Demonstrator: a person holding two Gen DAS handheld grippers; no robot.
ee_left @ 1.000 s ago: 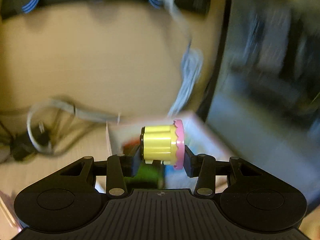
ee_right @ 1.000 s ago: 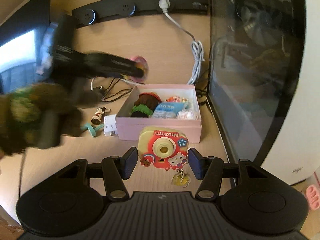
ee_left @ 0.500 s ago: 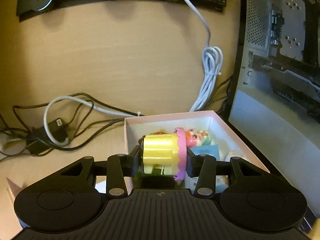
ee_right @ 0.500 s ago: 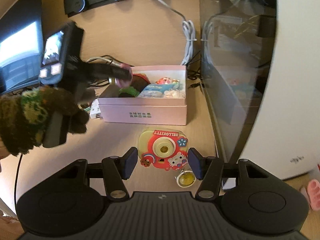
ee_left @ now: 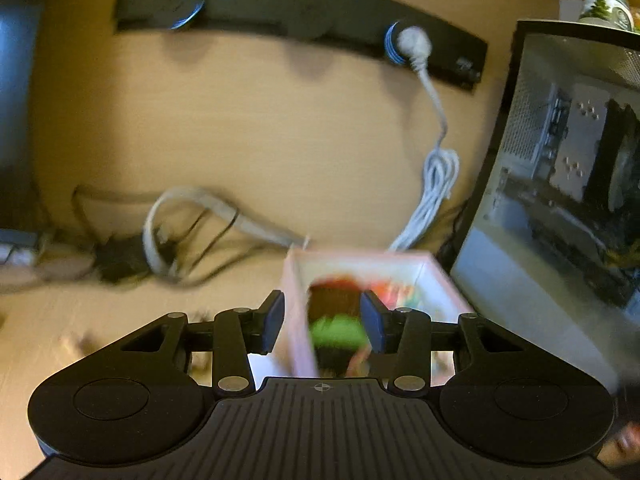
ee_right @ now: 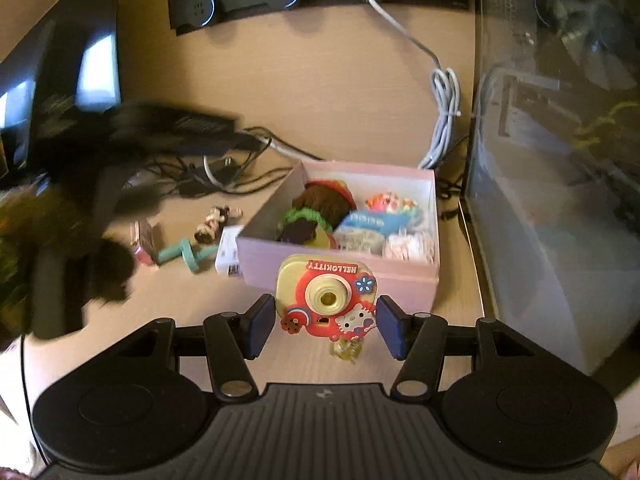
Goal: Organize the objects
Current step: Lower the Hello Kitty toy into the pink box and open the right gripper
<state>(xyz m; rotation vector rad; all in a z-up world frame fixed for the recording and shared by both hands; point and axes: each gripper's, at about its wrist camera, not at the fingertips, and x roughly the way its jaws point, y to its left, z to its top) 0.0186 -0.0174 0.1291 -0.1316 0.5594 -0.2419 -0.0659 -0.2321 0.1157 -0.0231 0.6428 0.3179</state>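
Left wrist view: the left gripper (ee_left: 322, 316) hangs over the near-left corner of the pink box (ee_left: 360, 257). Its jaws are apart and closing a little, with nothing pinched between them. Behind the pads, blurred, are the box's left wall and a brown and green soft thing lying inside it. The rest of the box's contents are too smeared to name.

Right wrist view: the right gripper (ee_right: 322, 322) pinches the toy camera (ee_right: 326, 296) by its two short sides, lens facing the viewer. It holds the toy just in front of the box's front wall and clear of the surface (ee_right: 320, 80). A small yellow charm (ee_right: 346, 350) dangles below the camera.

The camera looks like light, rigid plastic with a rubbery red face. It should take a firm pinch without harm, though its rounded yellow edges could slide on the pads. The side grip at mid-height looks sound, while the loose charm may swing and snag on the box's rim.

The box is already crowded at its right end. The freest room seems to be near its left wall. Left of the box lie a teal piece (ee_right: 184, 252), a small figure (ee_right: 216, 224) and a white block (ee_right: 227, 254), not yet put away.
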